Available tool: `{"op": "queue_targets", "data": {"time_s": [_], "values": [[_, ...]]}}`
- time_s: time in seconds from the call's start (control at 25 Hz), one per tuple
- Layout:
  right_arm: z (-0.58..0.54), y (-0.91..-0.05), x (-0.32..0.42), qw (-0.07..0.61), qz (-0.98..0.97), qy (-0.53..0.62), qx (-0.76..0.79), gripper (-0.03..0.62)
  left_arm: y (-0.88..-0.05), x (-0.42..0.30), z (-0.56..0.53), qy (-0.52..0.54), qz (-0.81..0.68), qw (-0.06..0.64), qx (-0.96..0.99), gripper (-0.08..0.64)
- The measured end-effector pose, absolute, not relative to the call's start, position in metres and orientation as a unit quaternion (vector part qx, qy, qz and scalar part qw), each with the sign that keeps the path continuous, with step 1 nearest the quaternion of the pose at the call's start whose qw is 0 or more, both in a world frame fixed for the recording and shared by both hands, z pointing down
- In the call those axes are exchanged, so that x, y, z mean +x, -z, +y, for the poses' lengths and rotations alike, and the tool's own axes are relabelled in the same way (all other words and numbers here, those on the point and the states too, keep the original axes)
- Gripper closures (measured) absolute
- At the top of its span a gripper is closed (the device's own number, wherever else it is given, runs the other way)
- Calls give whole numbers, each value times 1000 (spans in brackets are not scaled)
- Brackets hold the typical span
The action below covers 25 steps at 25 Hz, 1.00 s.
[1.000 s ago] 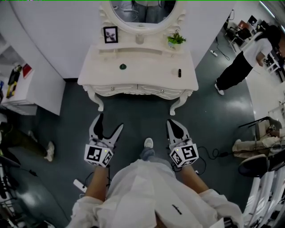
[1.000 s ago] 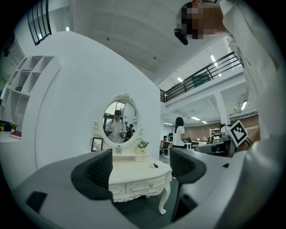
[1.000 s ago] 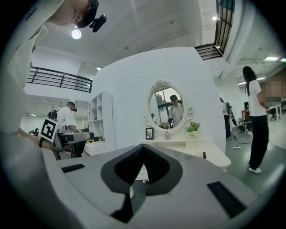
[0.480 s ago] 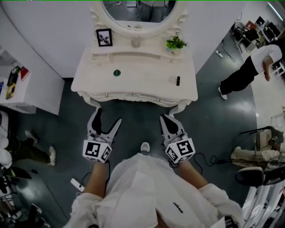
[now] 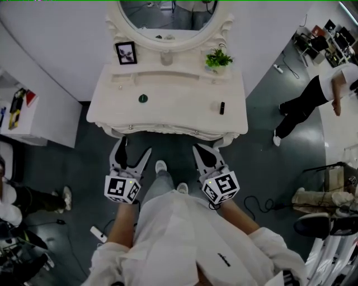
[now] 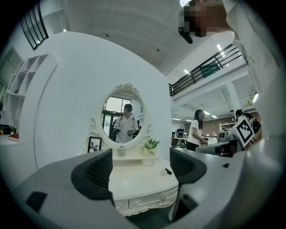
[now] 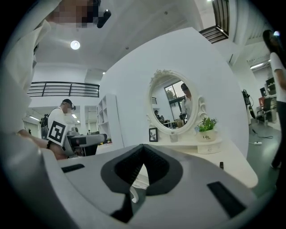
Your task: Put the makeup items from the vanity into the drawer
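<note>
With left gripper (image 5: 134, 151) spread and right gripper (image 5: 200, 151) pressed together, both empty, step closer. Hook the drawer (image 5: 154, 129) knob at 12 o'clock squarely first.

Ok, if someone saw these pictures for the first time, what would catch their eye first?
Probably the ornate white vanity with its oval mirror, top centre of the head view, with a small black tube and a dark green item on its top. Just below it, the left hand-held gripper is open and the right hand-held gripper is shut, both empty.
</note>
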State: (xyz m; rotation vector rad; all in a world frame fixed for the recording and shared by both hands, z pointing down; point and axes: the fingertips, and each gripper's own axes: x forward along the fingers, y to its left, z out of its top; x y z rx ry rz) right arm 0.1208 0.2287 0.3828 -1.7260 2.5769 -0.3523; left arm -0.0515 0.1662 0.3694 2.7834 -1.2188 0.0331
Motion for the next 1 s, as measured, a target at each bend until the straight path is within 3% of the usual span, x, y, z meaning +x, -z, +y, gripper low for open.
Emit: {"op": "queue_targets", "data": {"time_s": [1.0], "values": [[-9, -426, 136, -39, 811, 144, -565, 574, -449, -3, -97, -70, -355, 97, 927, 178]]}}
